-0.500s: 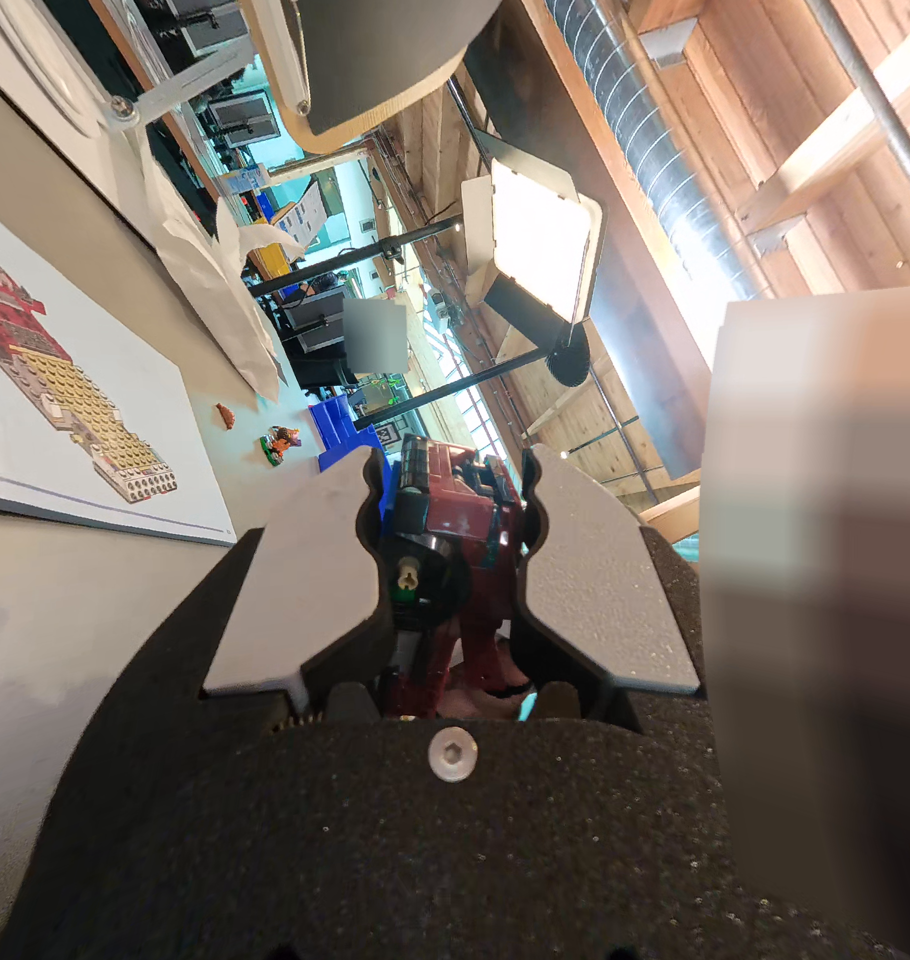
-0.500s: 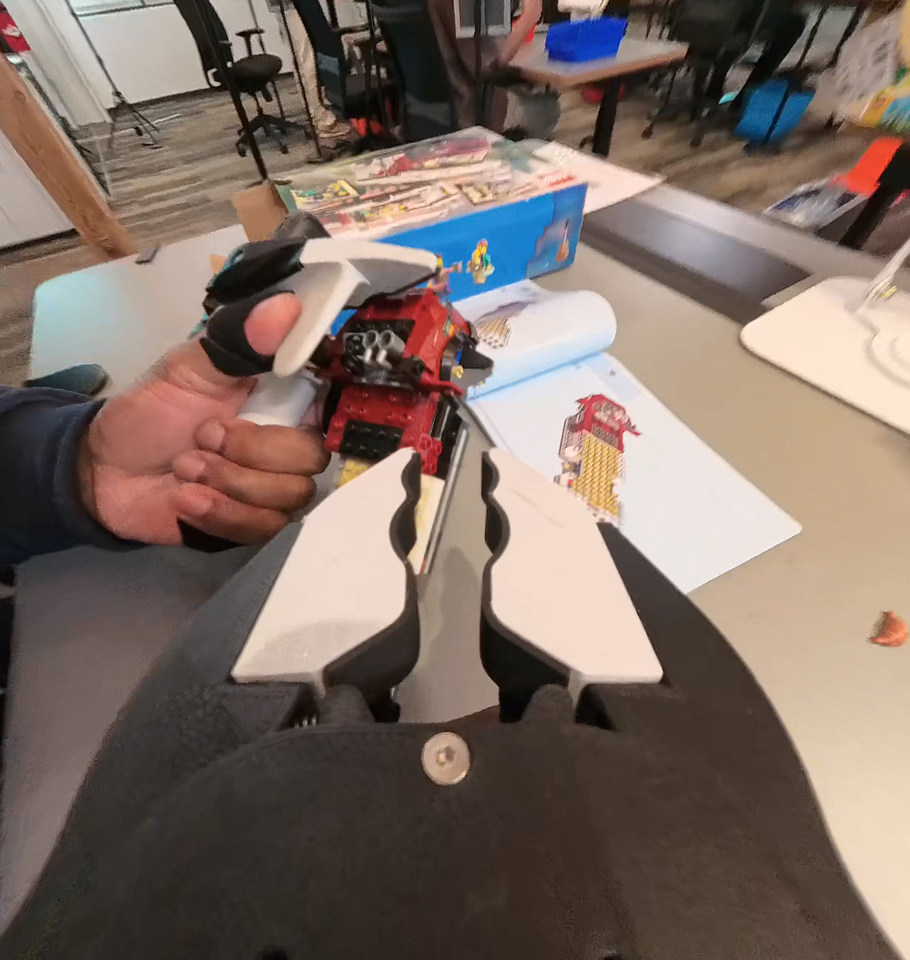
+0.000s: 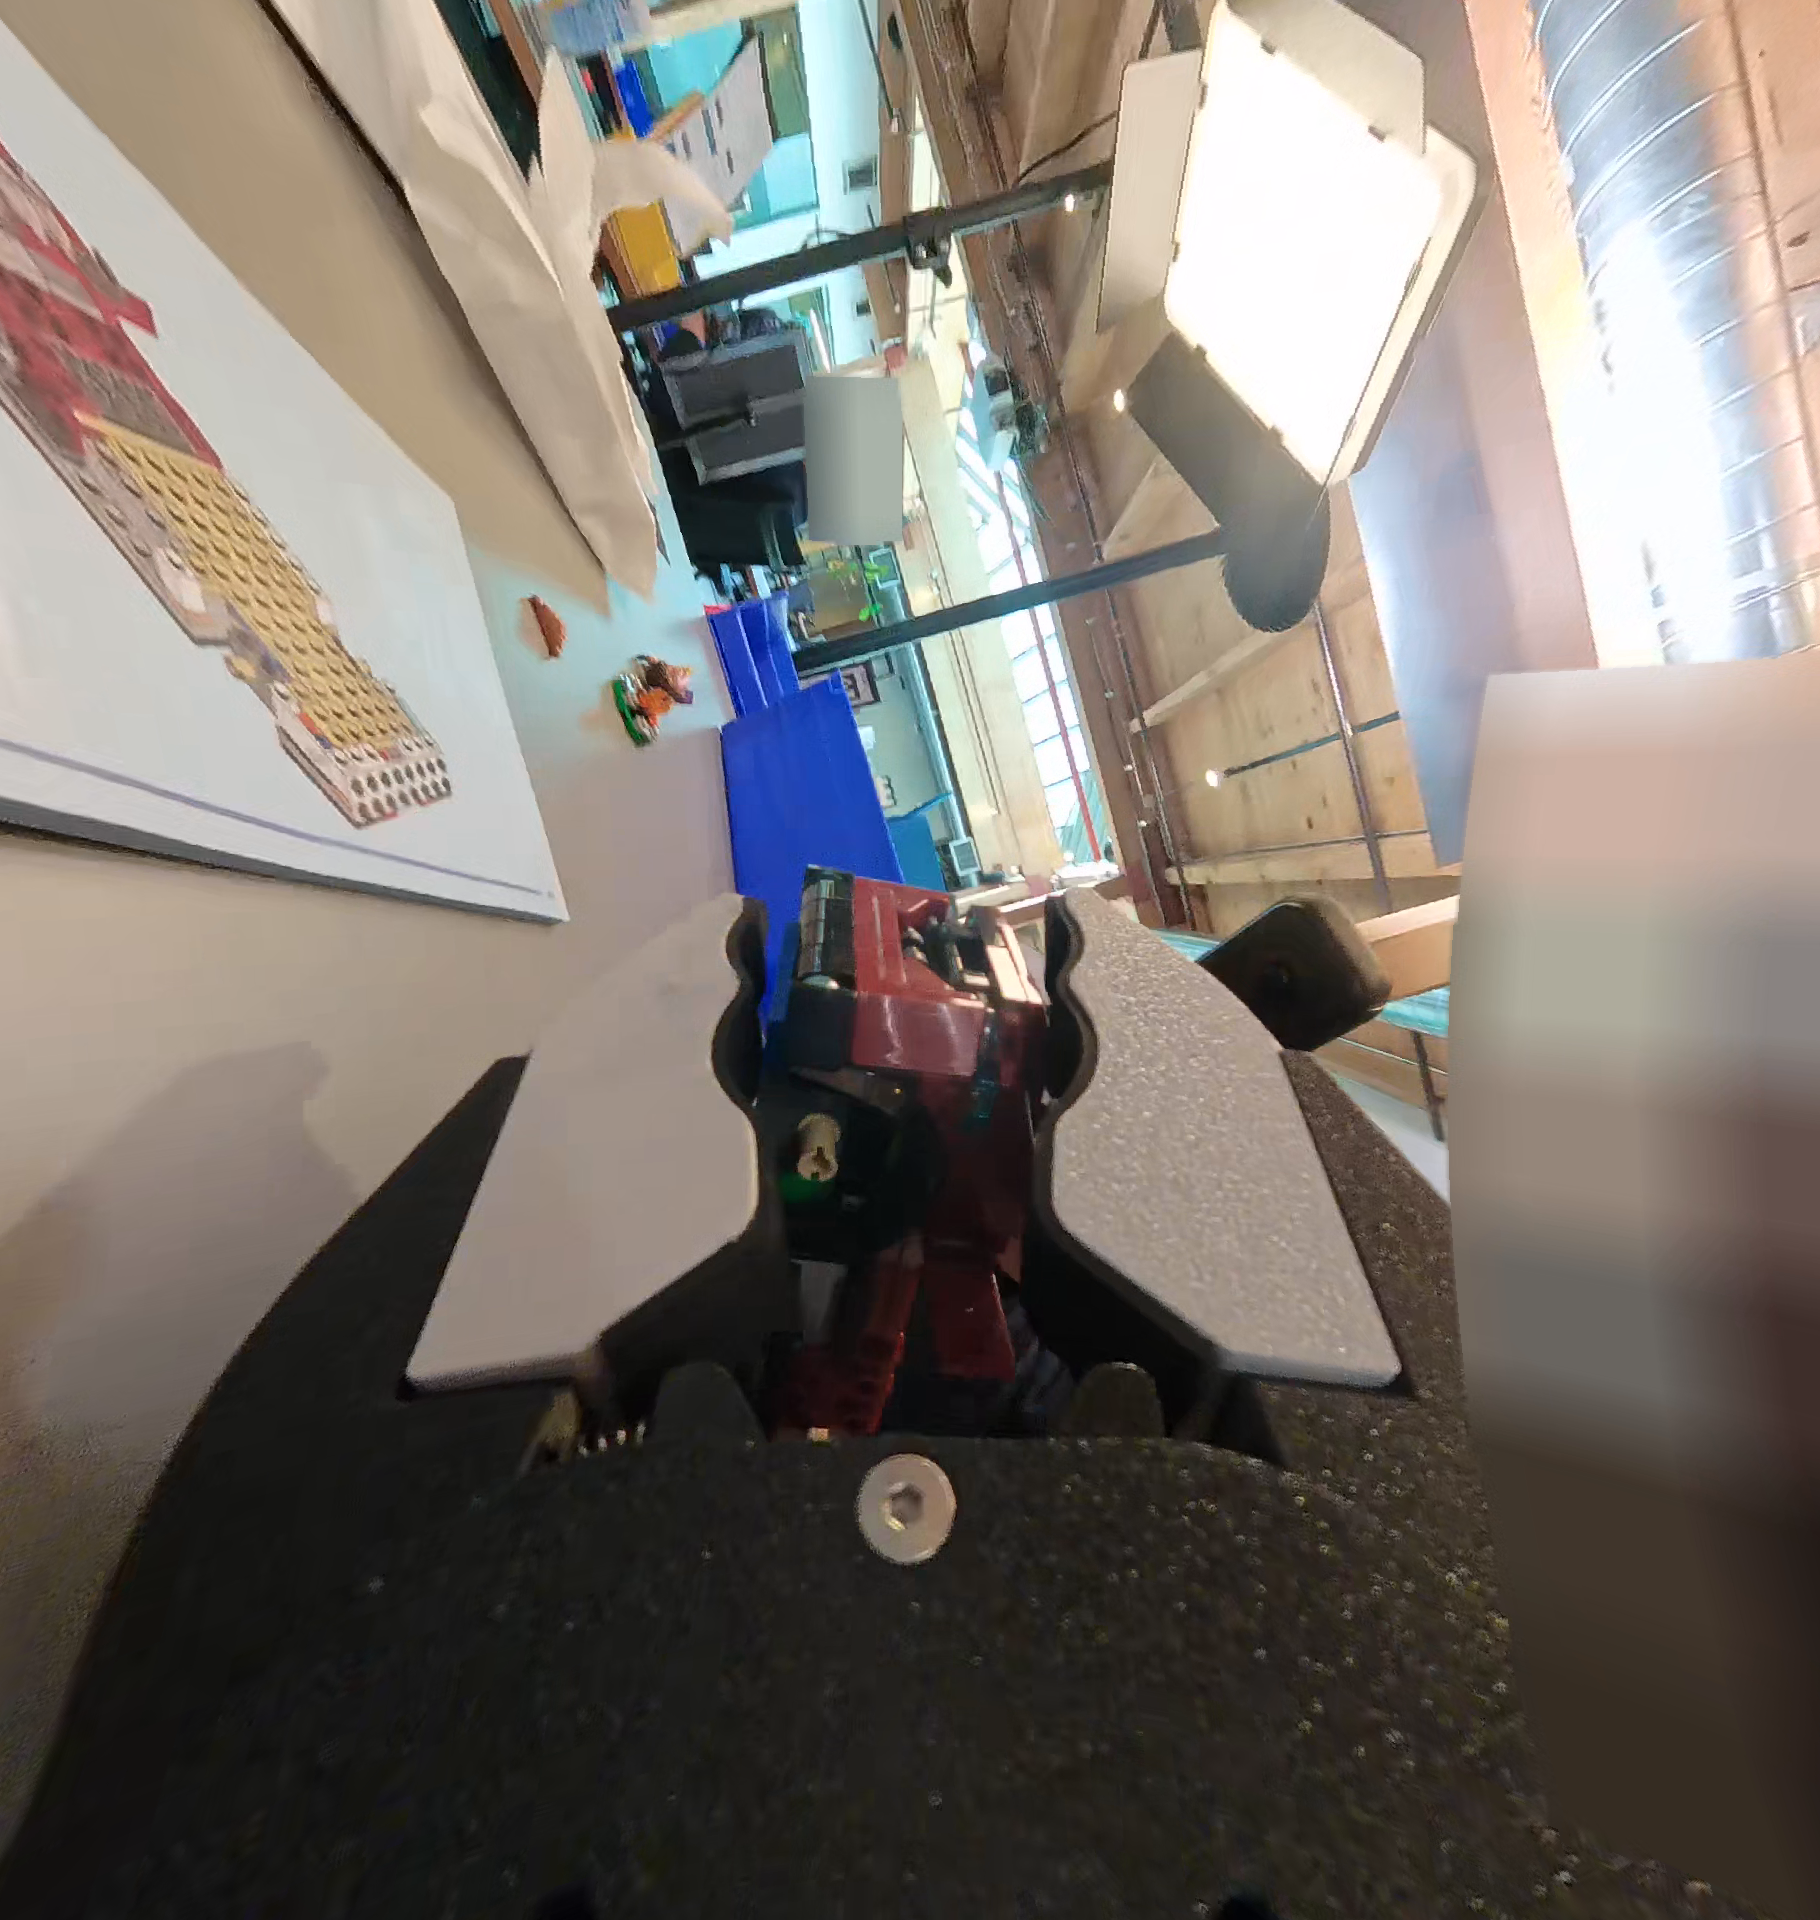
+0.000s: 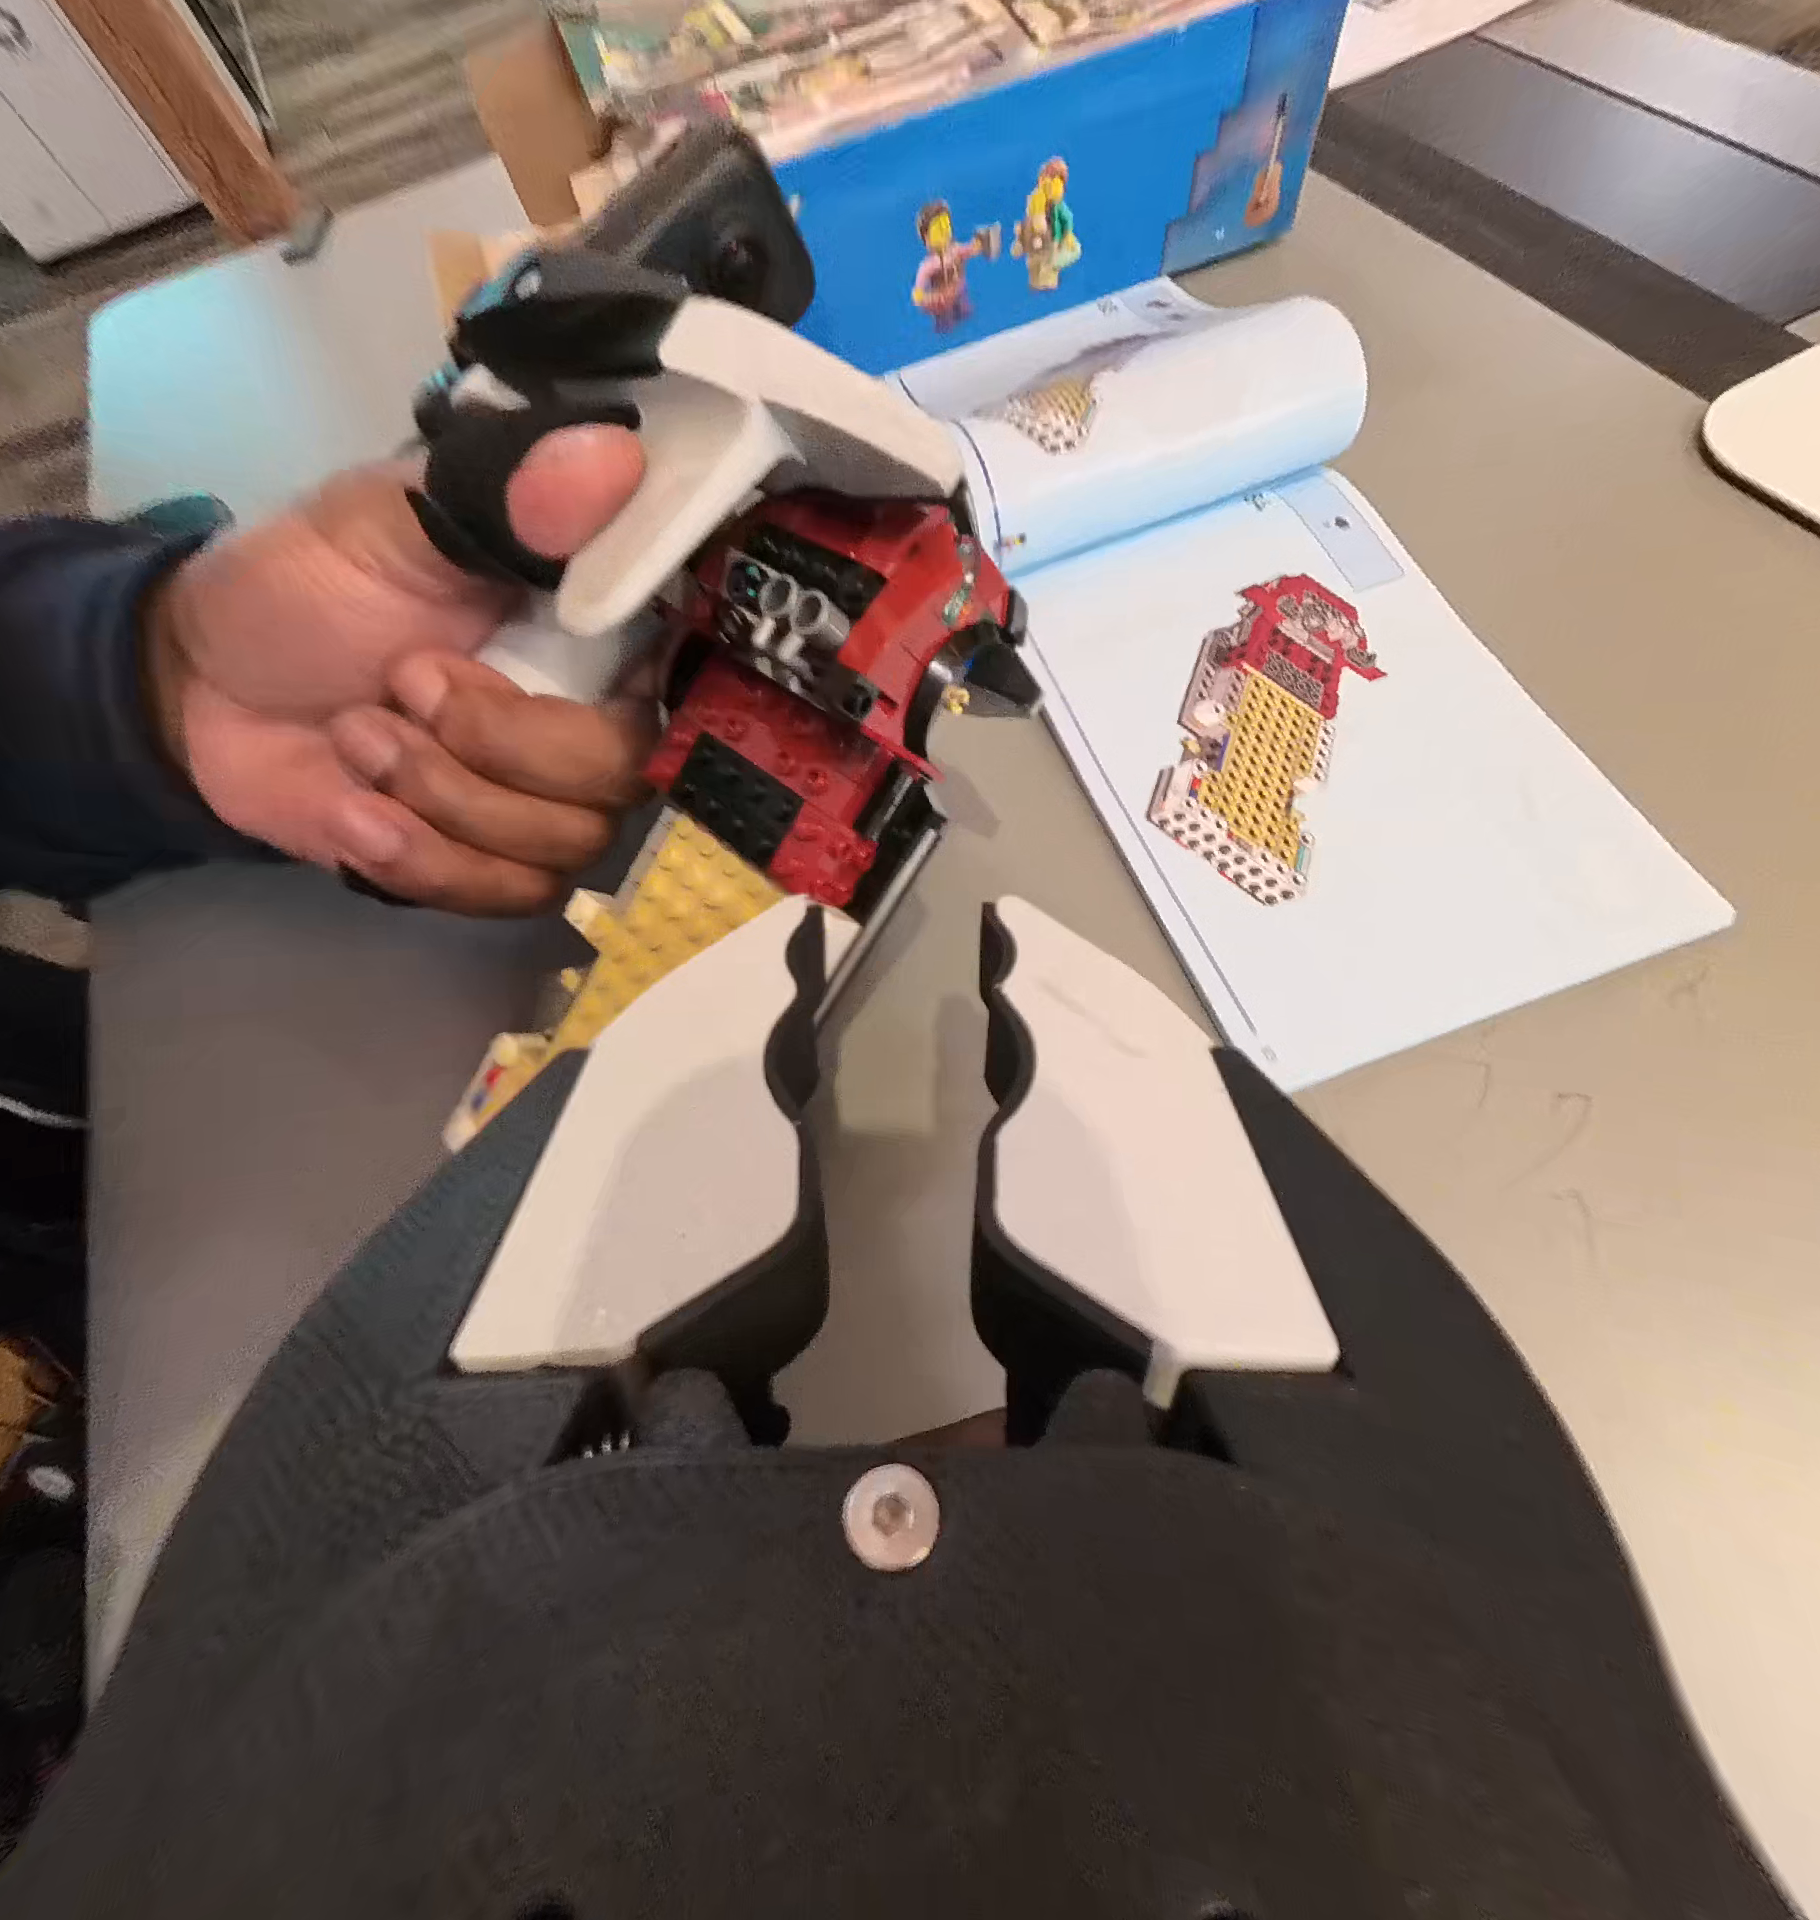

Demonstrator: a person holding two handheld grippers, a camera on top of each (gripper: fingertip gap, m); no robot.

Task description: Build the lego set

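Left wrist view: booklet (image 3: 210, 675) at 9 o'clock, matte printed paper lying flat on the smooth grey worktop (image 3: 158, 1039). At centre the left hand-held gripper (image 3: 895, 997) is clamped on the model (image 3: 916, 1039). The model is glossy dark-red and black studded bricks, and the scalloped black pads press its sides. Lit square lamp (image 3: 1290, 239) at 1 o'clock.

Right wrist view: a hand (image 4: 366, 675) at 9 o'clock grips the left hand-held gripper, which holds the model tilted, its yellow studded plate sloping down toward 7 o'clock. The right hand-held gripper (image 4: 895, 966) stands open at centre with nothing between its pads. A thin grey rod on the model's edge lies just beside its left fingertip. Blue cardboard box (image 4: 1041, 208) at 12 o'clock, booklet at 2 o'clock.
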